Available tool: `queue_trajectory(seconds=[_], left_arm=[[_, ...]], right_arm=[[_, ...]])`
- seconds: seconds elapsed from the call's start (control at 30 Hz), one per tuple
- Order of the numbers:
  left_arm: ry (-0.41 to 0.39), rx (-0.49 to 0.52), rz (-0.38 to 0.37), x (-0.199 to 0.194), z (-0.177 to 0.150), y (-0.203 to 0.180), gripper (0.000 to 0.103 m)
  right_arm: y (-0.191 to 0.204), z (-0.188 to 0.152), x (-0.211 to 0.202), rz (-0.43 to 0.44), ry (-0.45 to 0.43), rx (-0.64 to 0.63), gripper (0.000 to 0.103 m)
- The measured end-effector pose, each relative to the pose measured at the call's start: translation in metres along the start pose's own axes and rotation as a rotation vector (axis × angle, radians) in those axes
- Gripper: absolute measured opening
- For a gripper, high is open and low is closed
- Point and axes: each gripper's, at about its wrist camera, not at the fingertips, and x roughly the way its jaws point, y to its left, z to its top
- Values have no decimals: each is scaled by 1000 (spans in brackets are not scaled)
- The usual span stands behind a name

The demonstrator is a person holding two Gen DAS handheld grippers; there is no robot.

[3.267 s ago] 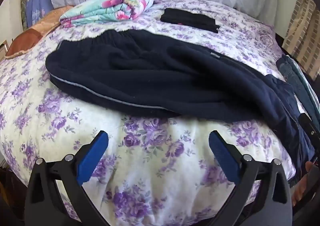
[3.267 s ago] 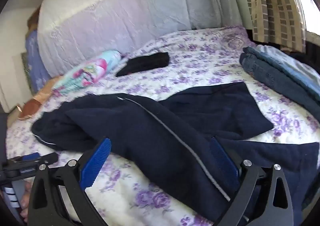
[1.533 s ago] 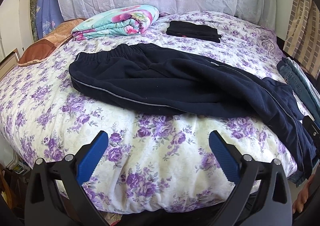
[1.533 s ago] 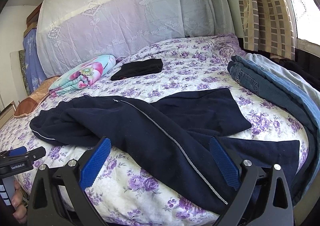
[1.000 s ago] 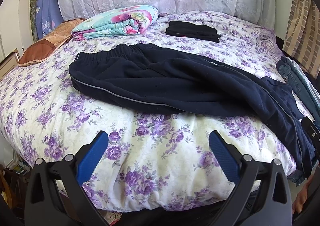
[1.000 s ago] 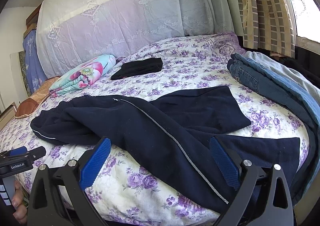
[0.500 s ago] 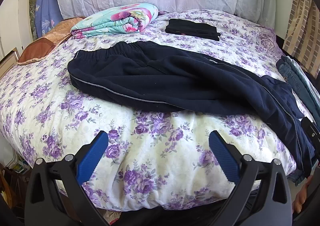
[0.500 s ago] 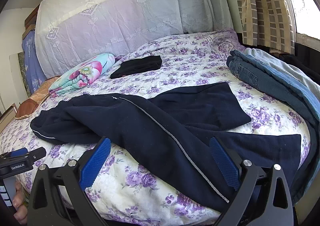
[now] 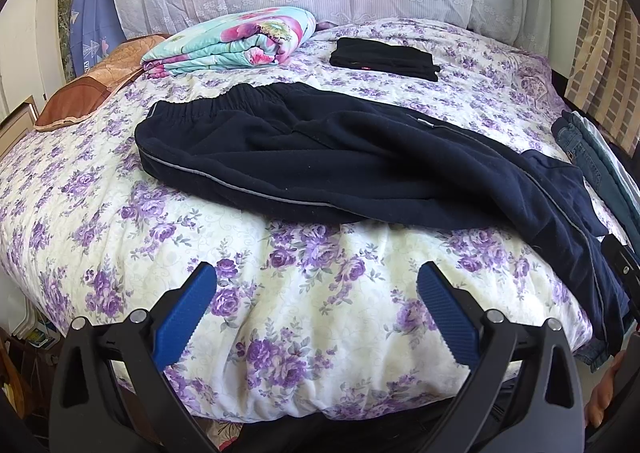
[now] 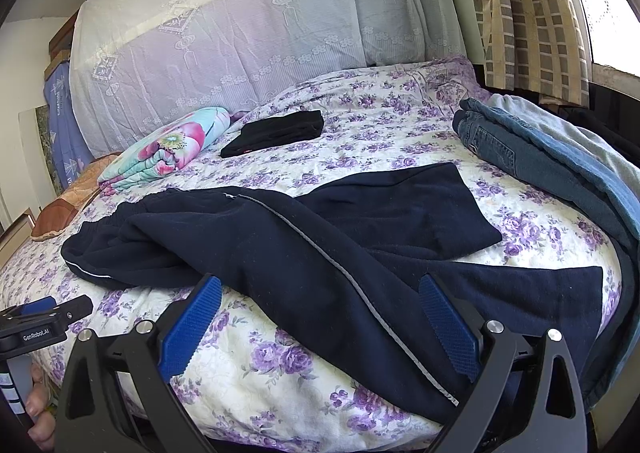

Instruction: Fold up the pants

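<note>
Navy pants, grey side piping, spread unfolded across centre frame on the purple-flowered bedspread; waistband toward upper left, legs running to lower right. My left gripper and right gripper both hang with jaws spread wide and empty, short of the cloth. Around them: floral folded blanket upper left, black folded garment upper centre, brown cushion at left edge, jeans stack at right, checked curtain upper right. Far leg cuff partly cut off at the right edge in the left wrist view; I cannot make out what lies under the bed.
</note>
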Motion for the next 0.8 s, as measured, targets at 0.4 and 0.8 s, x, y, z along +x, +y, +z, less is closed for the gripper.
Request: queue_trajectory(seconds=[0.4,0.8], left_arm=[[0,-1,0,0,-1,-1,99],[9,4,-4,1,-6,-5,98]], right_arm=[[0,0,0,0,2,1,99],[-1,-3,3,-5,23,8,99]])
